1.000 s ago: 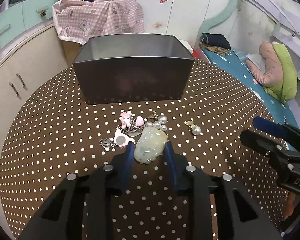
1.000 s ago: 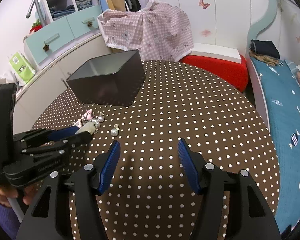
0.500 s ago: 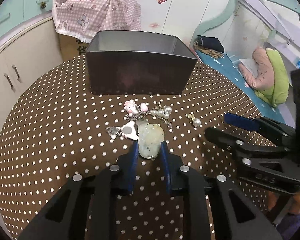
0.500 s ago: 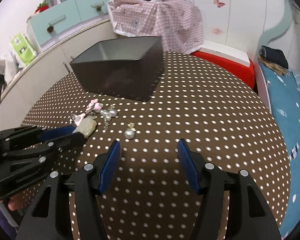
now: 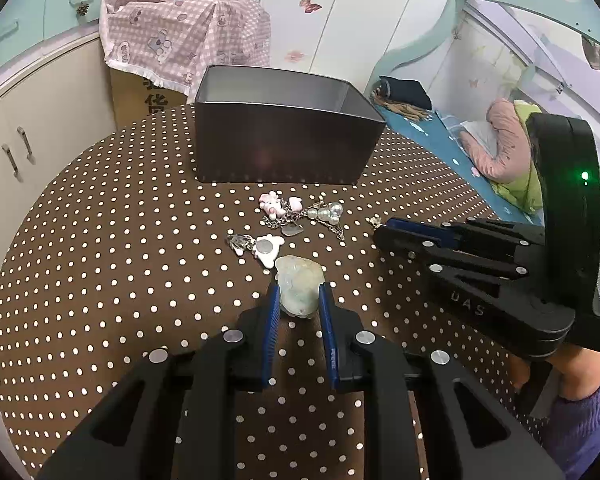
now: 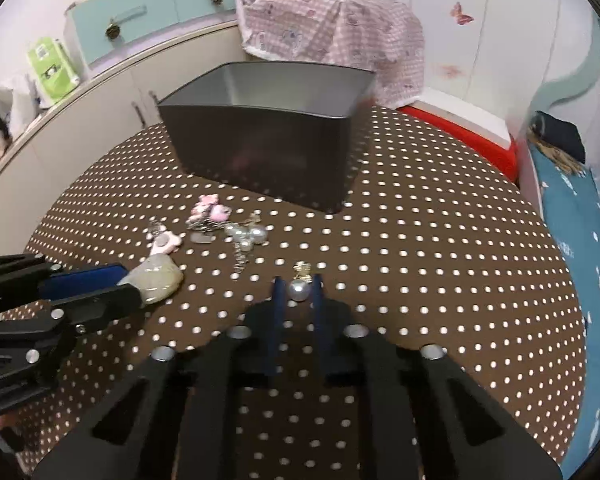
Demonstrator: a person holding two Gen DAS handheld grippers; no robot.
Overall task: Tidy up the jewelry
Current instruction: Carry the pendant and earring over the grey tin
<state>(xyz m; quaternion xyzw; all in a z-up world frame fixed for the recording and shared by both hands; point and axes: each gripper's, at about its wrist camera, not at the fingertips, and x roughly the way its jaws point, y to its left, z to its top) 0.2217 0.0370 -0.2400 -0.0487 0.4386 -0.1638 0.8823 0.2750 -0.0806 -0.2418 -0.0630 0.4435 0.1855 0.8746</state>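
Observation:
My left gripper (image 5: 299, 294) is shut on a pale green jade pendant (image 5: 299, 282), held low over the dotted tablecloth; the pendant also shows in the right wrist view (image 6: 159, 279). My right gripper (image 6: 296, 286) has its blue fingers close on both sides of a pearl earring (image 6: 299, 290) that lies on the cloth; whether they touch it I cannot tell. Pink charms (image 5: 274, 205), a pearl cluster (image 5: 327, 213) and a white charm (image 5: 266, 249) lie between the grippers and the dark open metal box (image 5: 284, 148).
The round table (image 5: 100, 240) has a brown polka-dot cloth. The box stands at its far side (image 6: 268, 152). Cabinets stand to the left, a bed to the right, a pink checked cloth over a carton behind.
My left gripper has closed on the jade pendant. My right gripper has moved forward and left to the pearl earring and its fingers have narrowed from wide open to close around it.

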